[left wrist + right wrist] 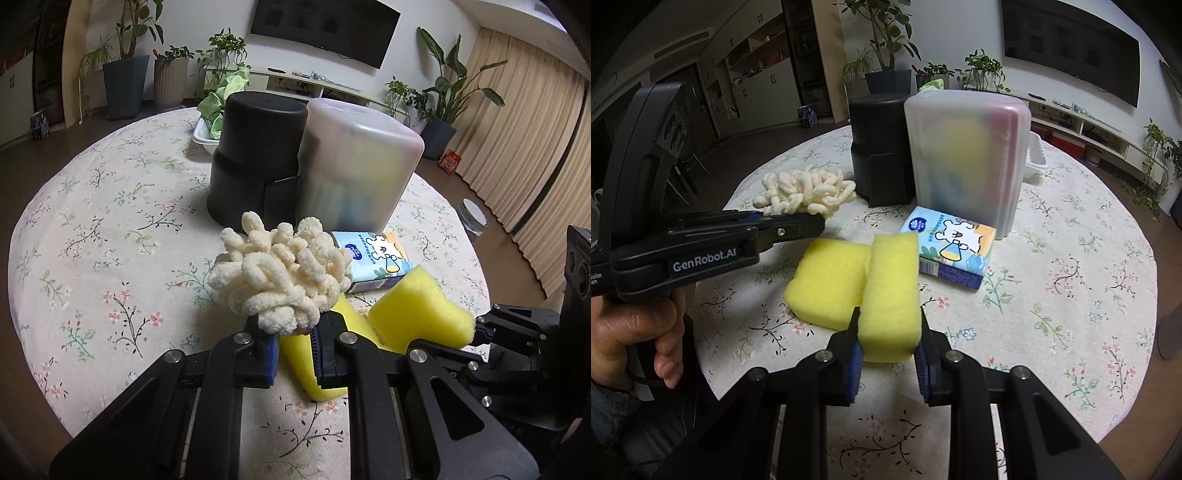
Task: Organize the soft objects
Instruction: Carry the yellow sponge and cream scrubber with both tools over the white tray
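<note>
- Left gripper [293, 332] pinches the cream chenille duster [280, 273], lifted above the table [110, 221].
- Right gripper [888, 332] squeezes one yellow sponge [892, 291] (long axis pointing ahead); a second sponge [827, 284] lies flat just beside.
- Frosted container [967, 158] stands straight ahead, nearer the right gripper.

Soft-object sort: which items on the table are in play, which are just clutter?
In play:
- cream chenille mop head, clamped in left gripper
- yellow sponge, clamped in right gripper
- second yellow sponge, lying on the table
- tissue pack
- frosted bin, soft items visible inside

Clutter:
- black container
- white tray with green cloth
- floral tablecloth
</note>
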`<state>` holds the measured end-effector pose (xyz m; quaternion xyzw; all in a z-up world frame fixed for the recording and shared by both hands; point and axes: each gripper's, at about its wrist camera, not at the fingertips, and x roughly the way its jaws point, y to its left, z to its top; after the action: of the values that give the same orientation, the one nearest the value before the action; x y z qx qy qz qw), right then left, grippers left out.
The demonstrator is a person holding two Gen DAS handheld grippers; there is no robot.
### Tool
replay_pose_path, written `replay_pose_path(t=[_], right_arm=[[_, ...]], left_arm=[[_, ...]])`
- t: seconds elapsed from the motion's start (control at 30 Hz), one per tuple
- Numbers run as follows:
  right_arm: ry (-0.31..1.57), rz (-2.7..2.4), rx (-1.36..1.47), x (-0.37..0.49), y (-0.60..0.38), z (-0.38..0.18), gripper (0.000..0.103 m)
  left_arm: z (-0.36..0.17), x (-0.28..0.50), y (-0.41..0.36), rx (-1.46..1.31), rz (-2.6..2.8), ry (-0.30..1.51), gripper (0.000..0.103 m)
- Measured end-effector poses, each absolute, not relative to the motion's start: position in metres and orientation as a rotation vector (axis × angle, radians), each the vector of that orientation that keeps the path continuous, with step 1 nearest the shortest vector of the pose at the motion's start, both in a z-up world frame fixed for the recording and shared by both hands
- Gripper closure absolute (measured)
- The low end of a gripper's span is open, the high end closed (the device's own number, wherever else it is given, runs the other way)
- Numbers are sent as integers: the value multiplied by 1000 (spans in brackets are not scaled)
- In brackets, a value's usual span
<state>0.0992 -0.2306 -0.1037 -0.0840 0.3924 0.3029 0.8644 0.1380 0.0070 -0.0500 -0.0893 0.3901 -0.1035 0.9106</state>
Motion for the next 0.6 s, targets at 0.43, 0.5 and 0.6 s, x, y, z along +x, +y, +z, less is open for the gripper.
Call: replay_pose_path(t=[0.43, 0.5, 0.6], right_arm=[[798, 587, -180, 98, -256, -83, 77], [795, 571, -174, 101, -265, -78, 77], [787, 545, -172, 108, -279, -71, 77]], left_arm=[[-33, 125, 28, -188, -176, 787, 91], [-27, 124, 35, -185, -166, 776, 91], [-17, 129, 49, -182, -148, 764, 91]])
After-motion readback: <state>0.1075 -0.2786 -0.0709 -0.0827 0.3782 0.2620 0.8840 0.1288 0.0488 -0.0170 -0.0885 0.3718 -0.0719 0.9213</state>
